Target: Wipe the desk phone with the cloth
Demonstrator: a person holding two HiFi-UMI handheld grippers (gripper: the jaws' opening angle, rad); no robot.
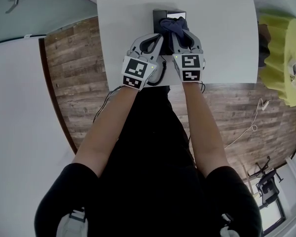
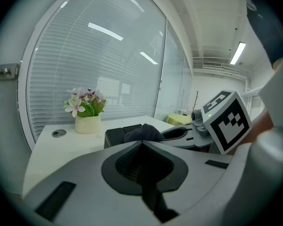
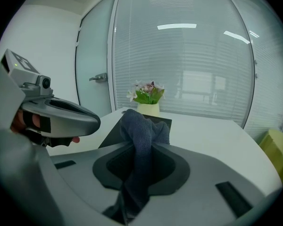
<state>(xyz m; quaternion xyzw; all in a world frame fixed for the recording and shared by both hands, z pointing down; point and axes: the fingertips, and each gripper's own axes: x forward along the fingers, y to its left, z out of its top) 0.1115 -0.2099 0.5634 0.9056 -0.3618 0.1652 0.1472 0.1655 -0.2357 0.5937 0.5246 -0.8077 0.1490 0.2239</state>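
A black desk phone [image 1: 162, 15] stands on the white table [image 1: 222, 38], just ahead of both grippers. My right gripper [image 1: 181, 33] is shut on a dark blue cloth [image 1: 175, 25], which bunches over the phone's near side. In the right gripper view the cloth [image 3: 142, 128] rises out of the closed jaws of my right gripper [image 3: 144, 147] and covers part of the phone [image 3: 112, 135]. My left gripper [image 1: 159, 37] is beside it on the left, shut with nothing in it. In the left gripper view, my left gripper [image 2: 142, 142] points at the phone [image 2: 115, 135] and the cloth [image 2: 144, 133].
A white pot of flowers [image 2: 87, 121] stands at the table's far side, with a round cable hole [image 2: 59, 133] near it. Behind the table is a glass wall with blinds and a door handle [image 3: 99, 77]. A yellow-green seat [image 1: 280, 58] stands to the right on the wooden floor [image 1: 74, 78].
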